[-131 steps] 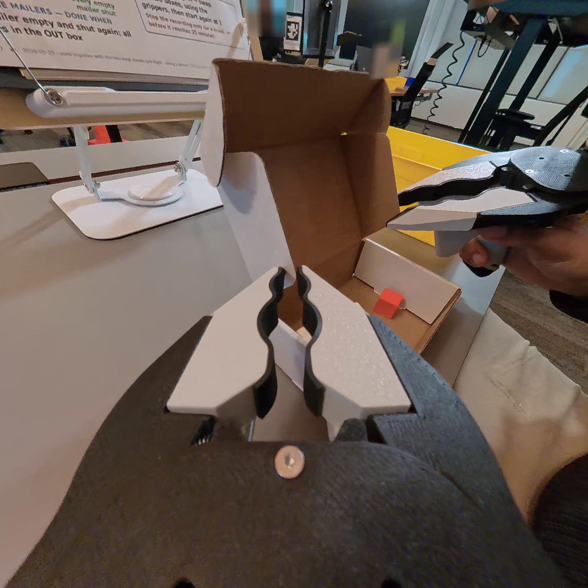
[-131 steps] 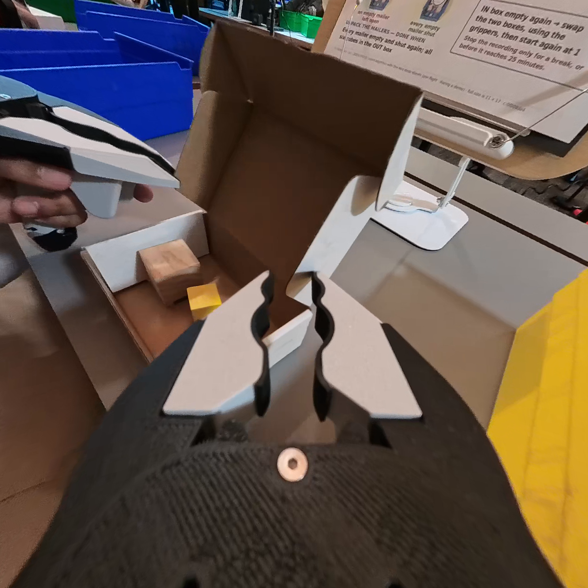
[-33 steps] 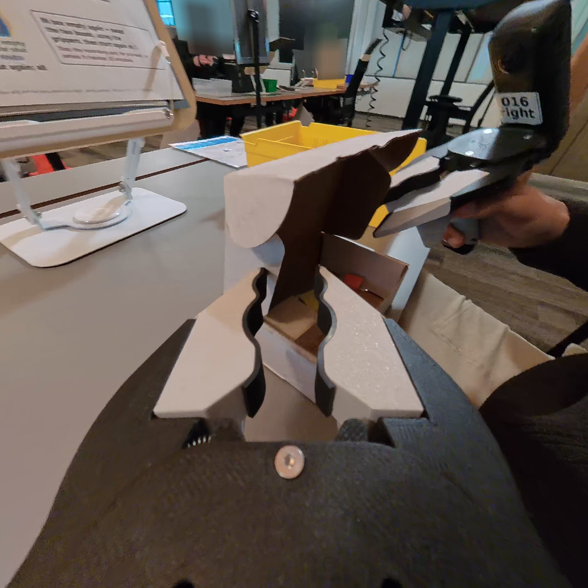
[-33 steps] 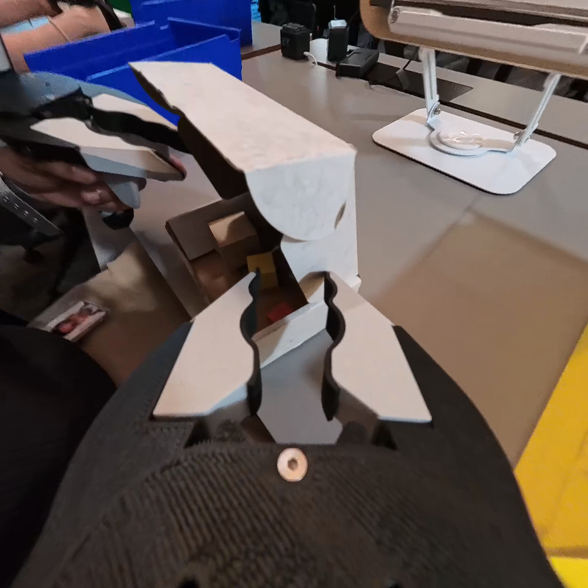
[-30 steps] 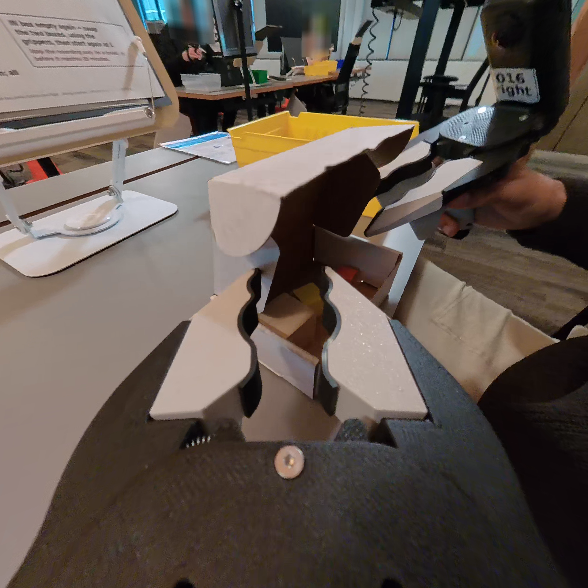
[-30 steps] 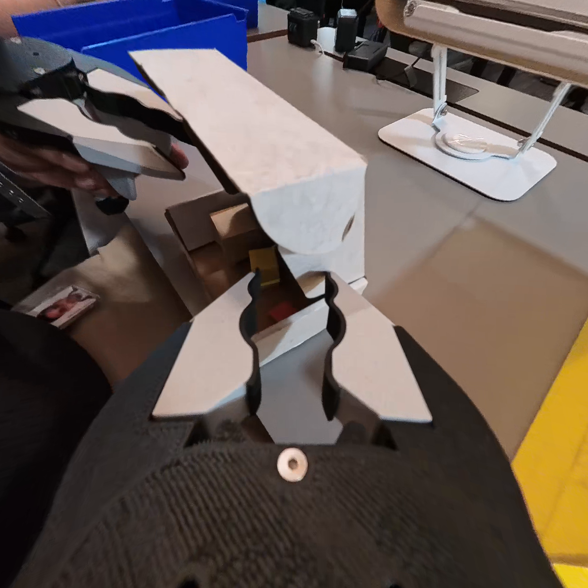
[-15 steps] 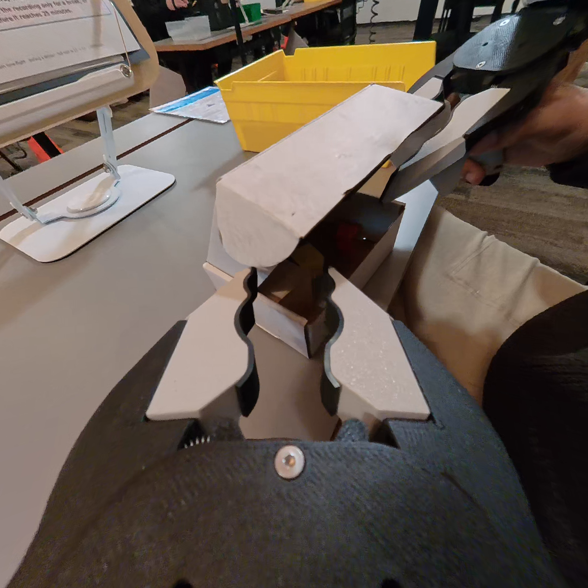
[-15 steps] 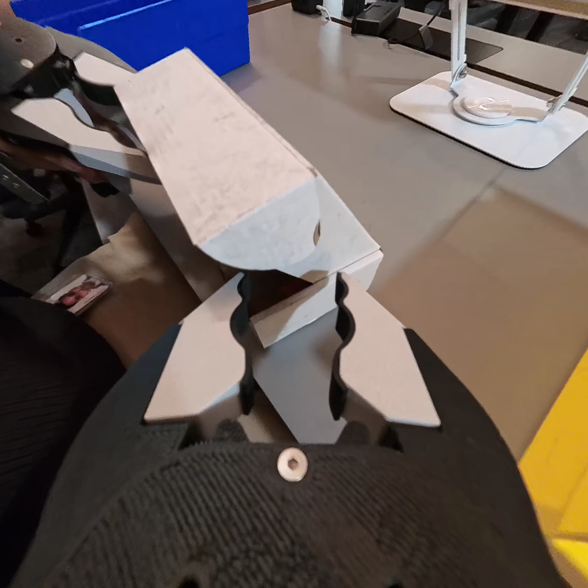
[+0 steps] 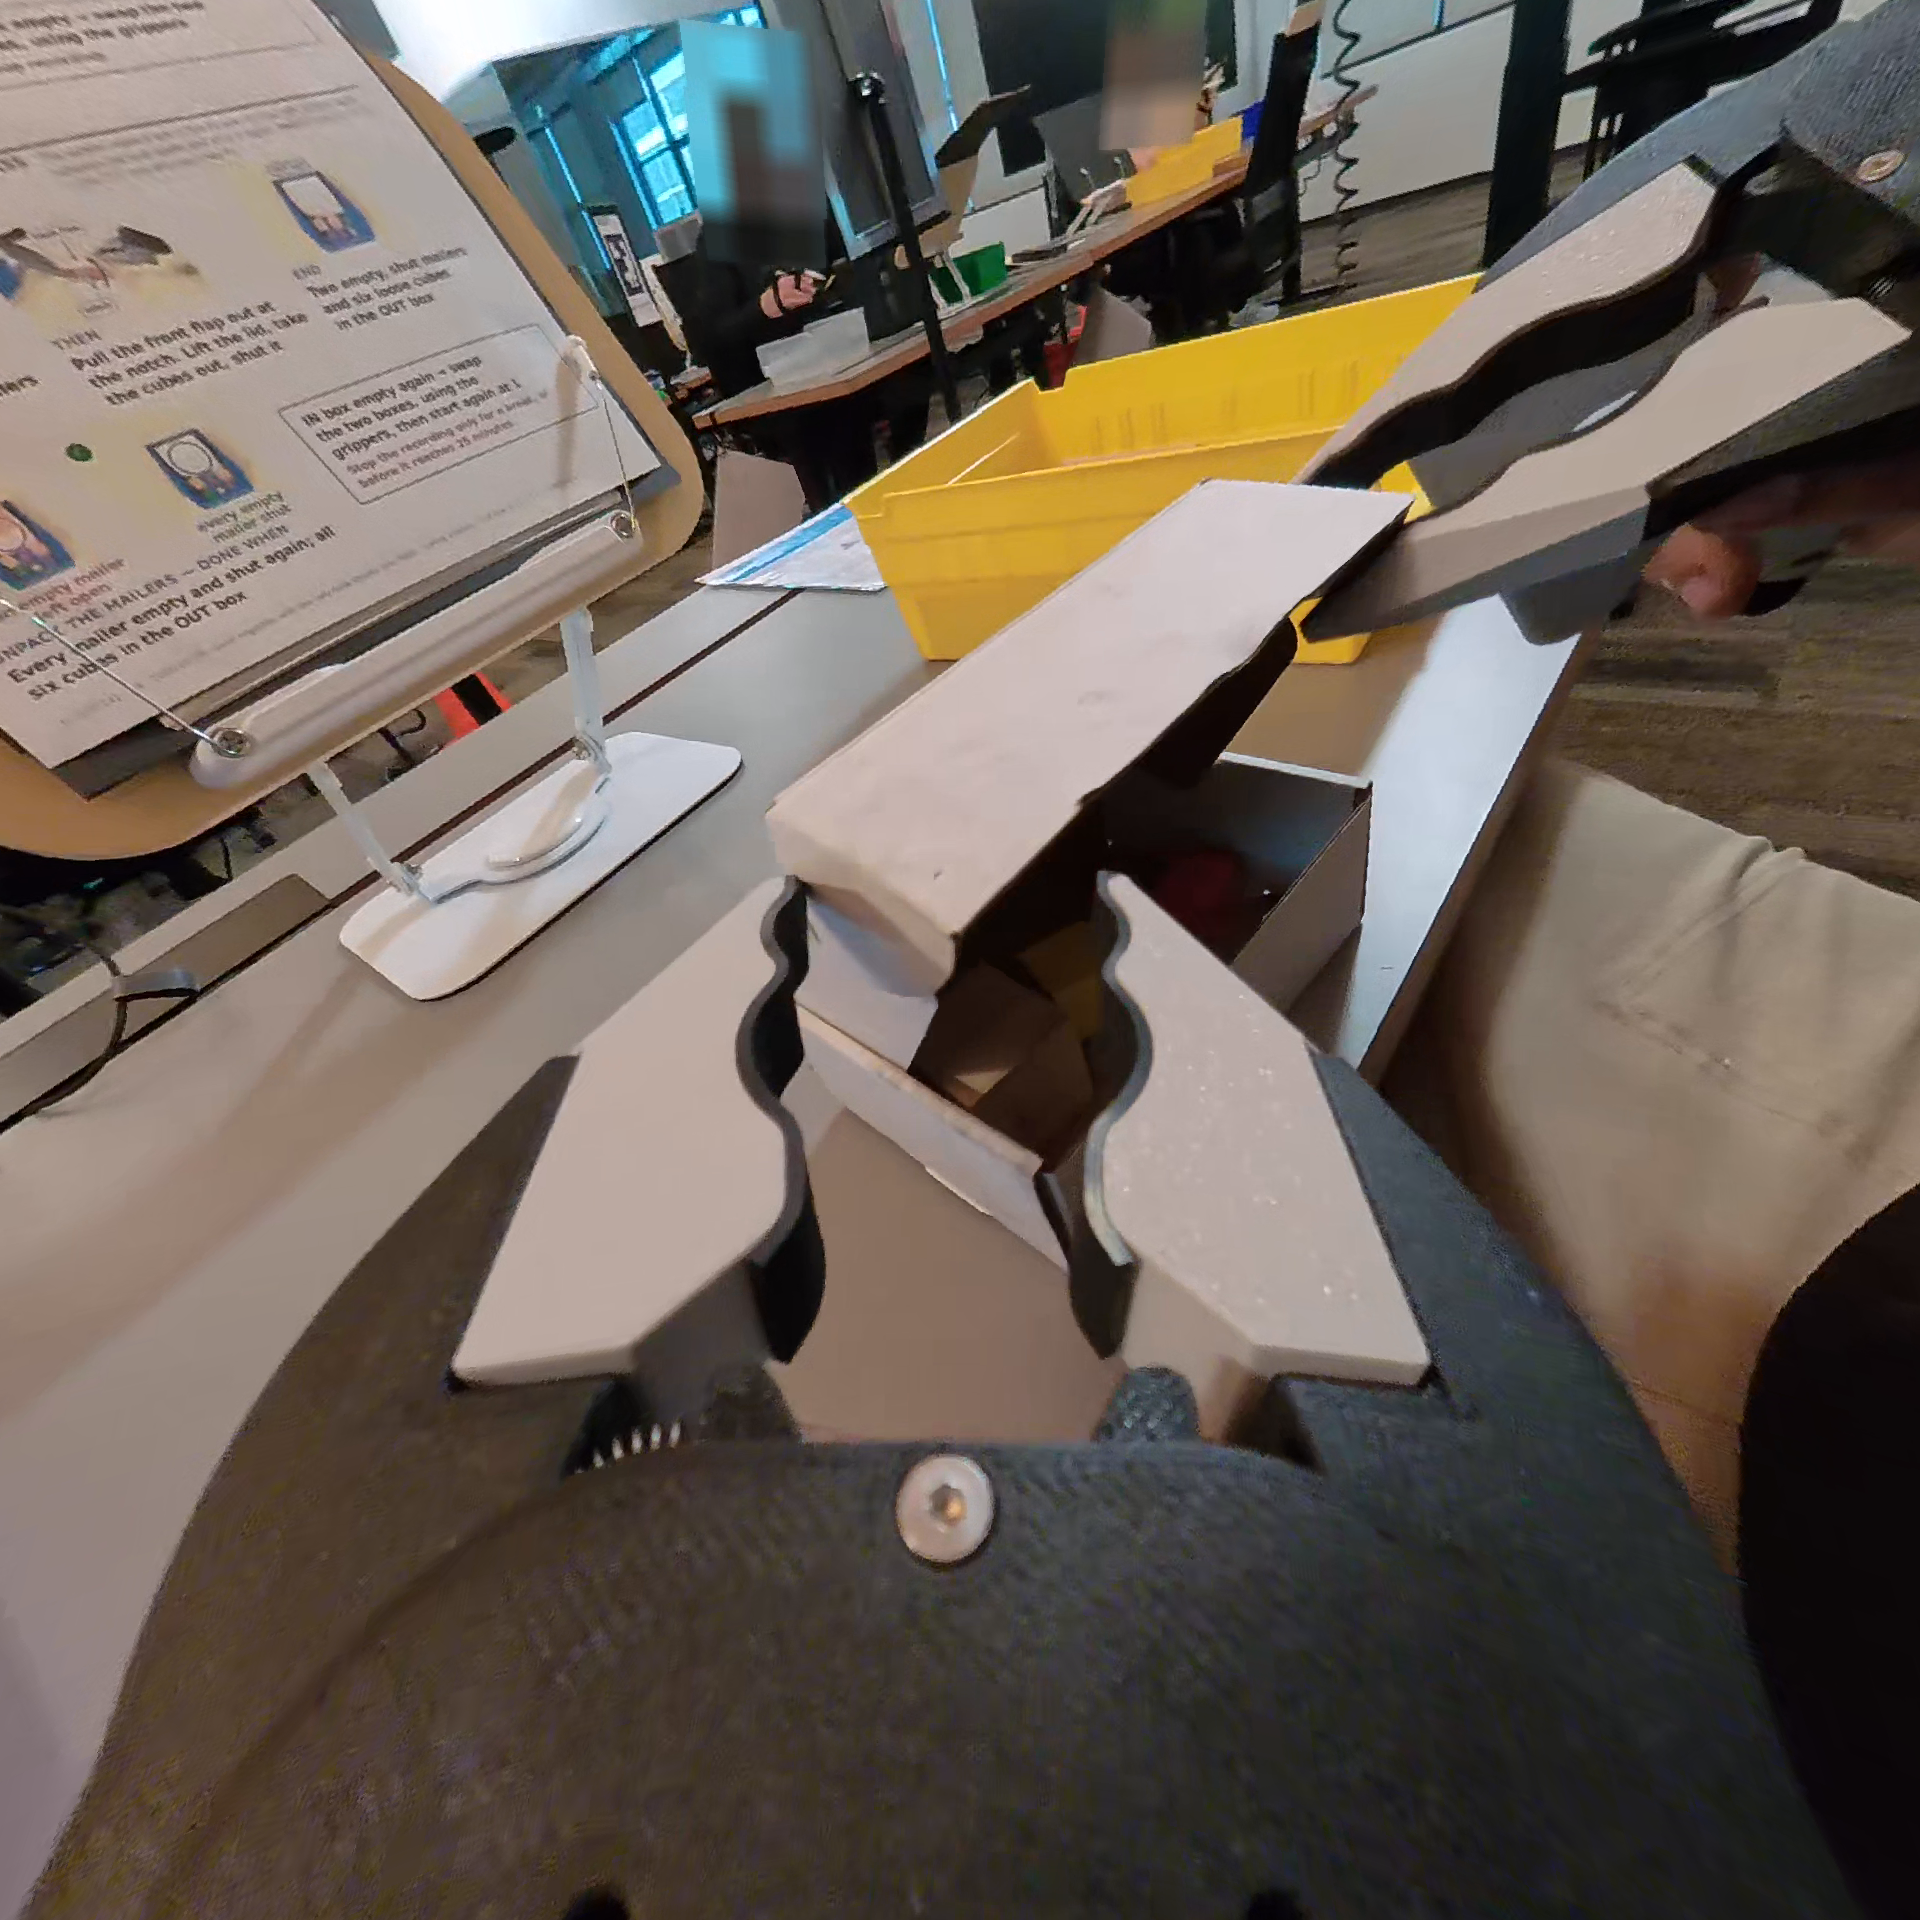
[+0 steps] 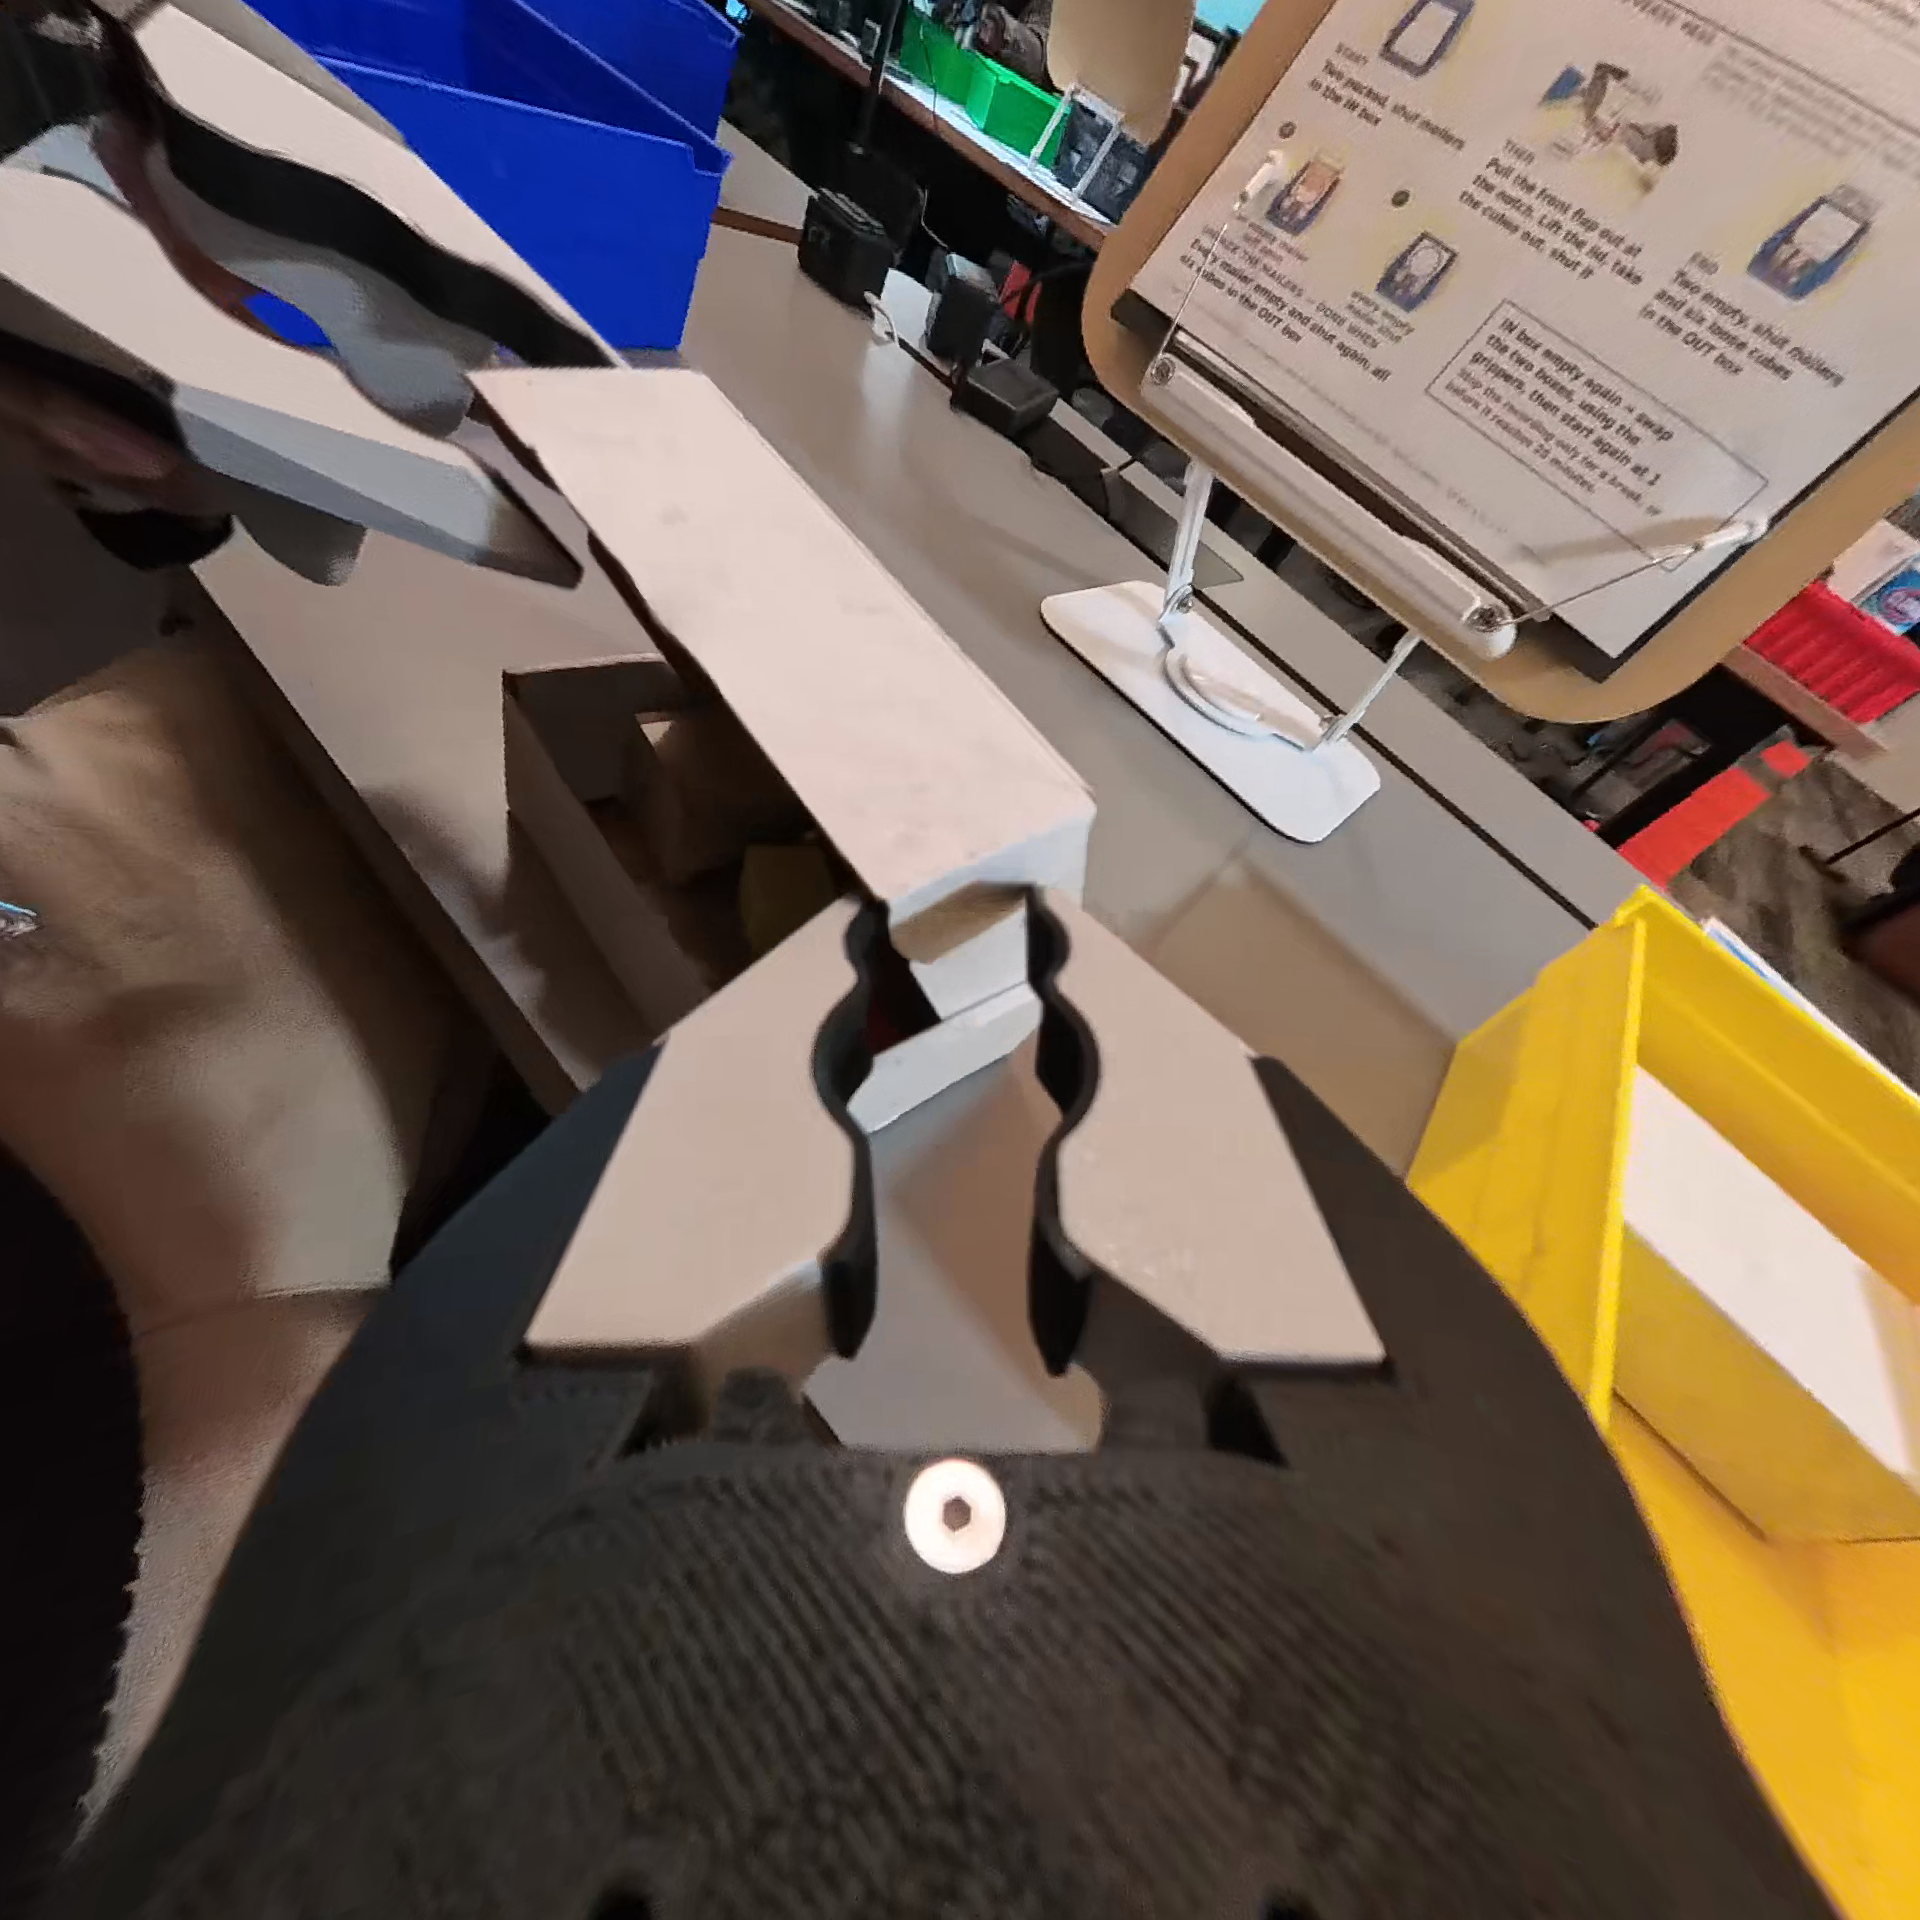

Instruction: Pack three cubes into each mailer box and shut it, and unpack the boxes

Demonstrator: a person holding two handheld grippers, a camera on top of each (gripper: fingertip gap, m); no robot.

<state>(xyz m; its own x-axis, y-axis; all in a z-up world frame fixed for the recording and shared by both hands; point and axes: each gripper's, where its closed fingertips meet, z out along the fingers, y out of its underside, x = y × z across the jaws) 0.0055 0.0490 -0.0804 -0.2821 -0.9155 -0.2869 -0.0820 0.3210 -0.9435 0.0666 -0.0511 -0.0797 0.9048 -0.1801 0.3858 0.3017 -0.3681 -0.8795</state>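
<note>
A white mailer box [image 9: 935, 1132] sits at the table's near edge, its lid [image 9: 1039, 707] folded down almost flat with the front still gaping. Inside I see a wooden cube [image 9: 997, 1049], a yellow cube [image 9: 1070, 966] and a red cube [image 9: 1195, 883]. My left gripper [image 9: 945, 925] is open and straddles the box's left end under the lid. My right gripper [image 10: 951, 914] is open and straddles the lid's right end flap [image 10: 956, 935]. In the left wrist view the right gripper [image 9: 1351, 551] has the lid's far corner between its fingers. The lid [image 10: 790, 623] and left gripper [image 10: 520, 499] show in the right wrist view.
A yellow bin [image 9: 1122, 488] stands right of the box, holding a white box [image 10: 1766, 1299]. An instruction sheet on a stand [image 9: 312, 416] with a white base [image 9: 540, 852] is behind. Blue bins [image 10: 540, 156] are at the far left. The person's lap [image 9: 1662, 1039] lies below the table edge.
The lid was upright, then swung down over the cubes and is now nearly flat. Both grippers followed its ends down and their jaws stand a little wider.
</note>
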